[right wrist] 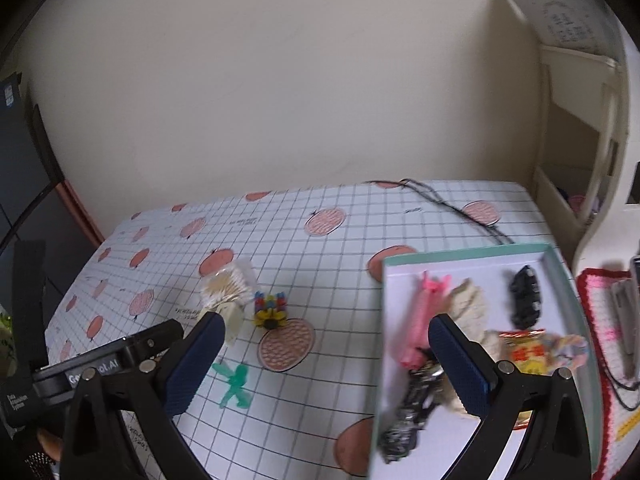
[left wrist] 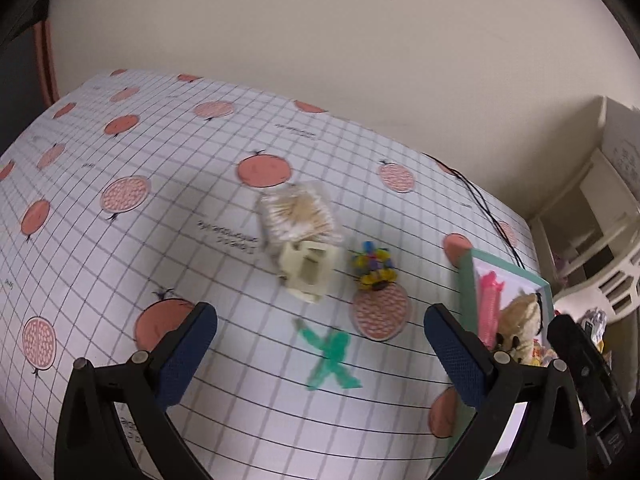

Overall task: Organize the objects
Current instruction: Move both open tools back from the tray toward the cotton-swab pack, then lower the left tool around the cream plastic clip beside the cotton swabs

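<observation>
On the checked tablecloth lie a clear pack of toothpicks [left wrist: 297, 212] [right wrist: 226, 285], a cream plastic piece [left wrist: 307, 270] [right wrist: 233, 316], a small yellow and blue toy [left wrist: 374, 266] [right wrist: 271, 309] and a green X-shaped clip [left wrist: 330, 354] [right wrist: 235, 384]. A teal-rimmed tray [left wrist: 467, 280] [right wrist: 560, 256] at the right holds a pink clip [right wrist: 420, 320], a beige plush [right wrist: 470, 304], black items and a snack packet [right wrist: 528, 352]. My left gripper [left wrist: 320, 360] is open above the green clip. My right gripper [right wrist: 326, 364] is open, its right finger over the tray.
A black cable [right wrist: 448, 204] runs across the table's far right. A cream shelf unit [right wrist: 580, 140] stands at the right by the wall. A red-edged crocheted mat [right wrist: 604, 320] lies right of the tray. The left gripper's body [right wrist: 100, 364] shows at the right view's left.
</observation>
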A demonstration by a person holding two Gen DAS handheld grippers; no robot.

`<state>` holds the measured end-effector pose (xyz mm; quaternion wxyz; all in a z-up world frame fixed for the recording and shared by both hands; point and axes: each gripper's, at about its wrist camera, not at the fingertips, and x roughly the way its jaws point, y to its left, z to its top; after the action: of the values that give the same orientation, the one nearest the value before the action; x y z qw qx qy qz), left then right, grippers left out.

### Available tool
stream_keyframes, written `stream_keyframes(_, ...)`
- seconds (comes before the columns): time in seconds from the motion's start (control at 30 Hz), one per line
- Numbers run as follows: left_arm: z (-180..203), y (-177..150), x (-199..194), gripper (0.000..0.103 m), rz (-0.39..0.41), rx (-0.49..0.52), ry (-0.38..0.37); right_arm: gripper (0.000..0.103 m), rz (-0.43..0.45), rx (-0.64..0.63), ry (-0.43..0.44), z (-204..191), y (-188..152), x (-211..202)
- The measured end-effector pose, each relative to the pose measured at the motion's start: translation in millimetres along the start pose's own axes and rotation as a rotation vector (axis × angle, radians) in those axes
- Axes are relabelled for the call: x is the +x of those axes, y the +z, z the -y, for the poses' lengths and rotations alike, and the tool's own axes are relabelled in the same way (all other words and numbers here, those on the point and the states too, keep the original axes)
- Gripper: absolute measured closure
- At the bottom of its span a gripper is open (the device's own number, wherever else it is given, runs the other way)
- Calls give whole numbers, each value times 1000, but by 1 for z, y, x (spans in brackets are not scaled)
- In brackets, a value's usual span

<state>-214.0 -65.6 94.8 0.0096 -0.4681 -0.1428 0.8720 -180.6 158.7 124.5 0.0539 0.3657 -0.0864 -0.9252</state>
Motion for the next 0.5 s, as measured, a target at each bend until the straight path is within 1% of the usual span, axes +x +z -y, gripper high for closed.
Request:
stream_keyframes(0.17,-20,2,6,0,-15,-30,25,1,-47,-14,5,-15,-8,19)
stream_keyframes(0.33,-34,3,14,0,-41,-56,27,1,-113,-43,5,-31,-20,43)
stream_keyframes(0.5,-39,2,21,0,-56,-63,11,1,-183,-87,6,-50,-36,67)
